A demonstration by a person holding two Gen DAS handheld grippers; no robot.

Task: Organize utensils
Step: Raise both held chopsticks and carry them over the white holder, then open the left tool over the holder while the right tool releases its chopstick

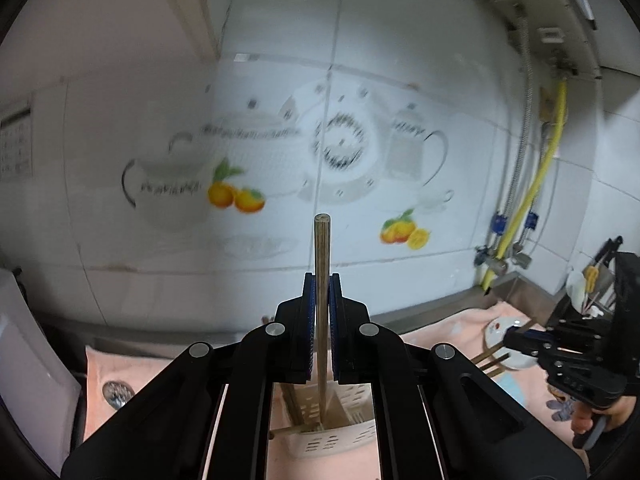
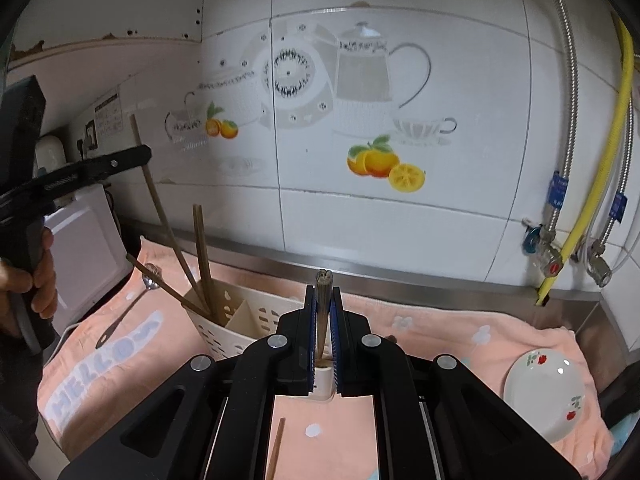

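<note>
both grippers pinch chopsticks above a utensil holder on a kitchen counter.

nearest, the left gripper (image 1: 322,280) has its jaws pressed on one upright chopstick (image 1: 322,264), its lower end down in the white slotted holder (image 1: 340,432); the right gripper (image 2: 322,292) clamps a pair of chopsticks (image 2: 323,300) over the same holder on the pink towel (image 2: 120,344). beyond, more chopsticks (image 2: 202,256) lean in the holder's left compartment, a spoon (image 2: 132,304) and a flowered plate (image 2: 544,396) lie on the towel, and the tiled wall (image 2: 400,220) stands behind.

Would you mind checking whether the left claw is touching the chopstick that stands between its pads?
Touching. The left wrist view shows the left claw shut on the chopstick, both blue pads pressed against its sides with no gap.
</note>
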